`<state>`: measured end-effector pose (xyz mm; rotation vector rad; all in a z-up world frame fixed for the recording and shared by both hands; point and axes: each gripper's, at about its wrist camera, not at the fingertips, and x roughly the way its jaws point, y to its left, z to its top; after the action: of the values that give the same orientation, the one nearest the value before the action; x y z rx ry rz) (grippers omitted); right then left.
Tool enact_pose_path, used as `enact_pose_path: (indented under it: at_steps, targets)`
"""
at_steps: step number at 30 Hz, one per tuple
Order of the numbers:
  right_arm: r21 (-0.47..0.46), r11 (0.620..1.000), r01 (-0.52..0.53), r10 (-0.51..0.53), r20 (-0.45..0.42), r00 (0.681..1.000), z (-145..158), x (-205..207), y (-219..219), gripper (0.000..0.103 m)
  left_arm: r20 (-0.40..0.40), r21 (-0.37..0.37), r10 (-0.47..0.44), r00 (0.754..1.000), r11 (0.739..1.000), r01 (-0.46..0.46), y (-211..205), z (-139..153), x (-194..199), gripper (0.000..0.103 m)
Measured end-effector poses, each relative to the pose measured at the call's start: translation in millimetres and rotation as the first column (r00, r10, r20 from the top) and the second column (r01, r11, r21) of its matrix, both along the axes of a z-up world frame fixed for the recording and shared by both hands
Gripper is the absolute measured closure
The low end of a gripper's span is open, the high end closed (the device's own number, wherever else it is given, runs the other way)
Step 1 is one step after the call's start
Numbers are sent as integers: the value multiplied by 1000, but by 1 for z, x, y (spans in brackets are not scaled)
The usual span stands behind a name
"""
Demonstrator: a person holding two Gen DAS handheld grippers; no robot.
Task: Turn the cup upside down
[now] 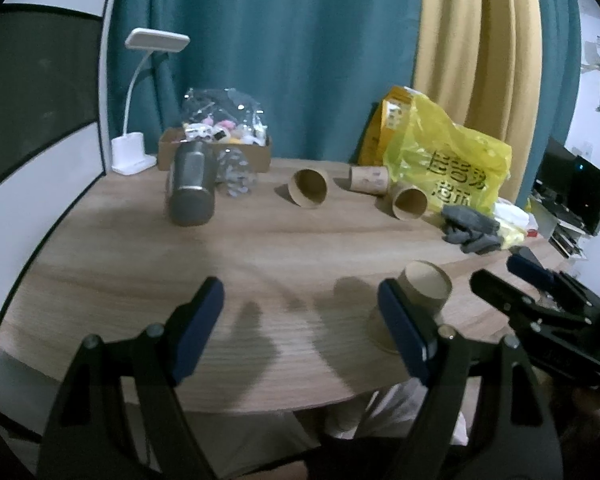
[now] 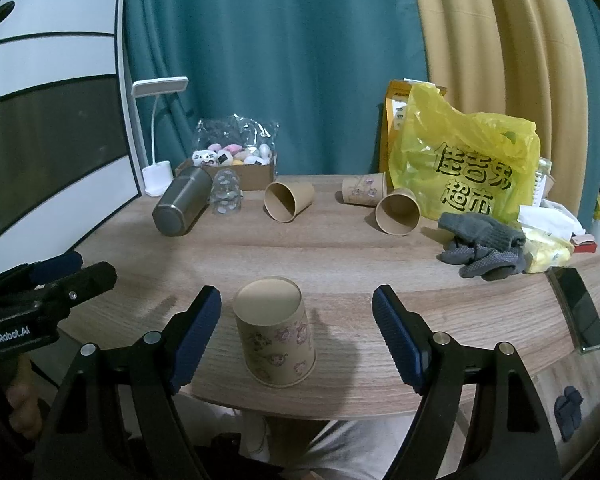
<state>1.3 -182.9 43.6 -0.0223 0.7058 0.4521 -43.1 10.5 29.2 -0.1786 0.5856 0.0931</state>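
Standing upside down near the front edge of the table (image 2: 380, 256), the paper cup (image 2: 275, 330) has its flat bottom up and its wide mouth down on the wood. So the flip looks done for this cup. The right gripper (image 2: 296, 332) is wide open, with the cup between its fingers but not touching them, as if it has just been set free. The left gripper (image 1: 300, 328) is wide open too and holds nothing; the cup sits just beside its right finger. Three more paper cups (image 2: 289, 201) lie on their sides farther back, next to a metal bottle (image 2: 182, 206) and a yellow bag (image 2: 466, 160). Maybe one of those comes next.
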Motion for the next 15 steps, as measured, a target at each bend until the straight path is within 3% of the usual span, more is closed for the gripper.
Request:
enact_pose_path:
  at_steps: [15]
  targets:
    - [-1,1000,0,0,1,1000,0,0,0,22,6,4,1,1000,1000,-1,2,-1,-3,22]
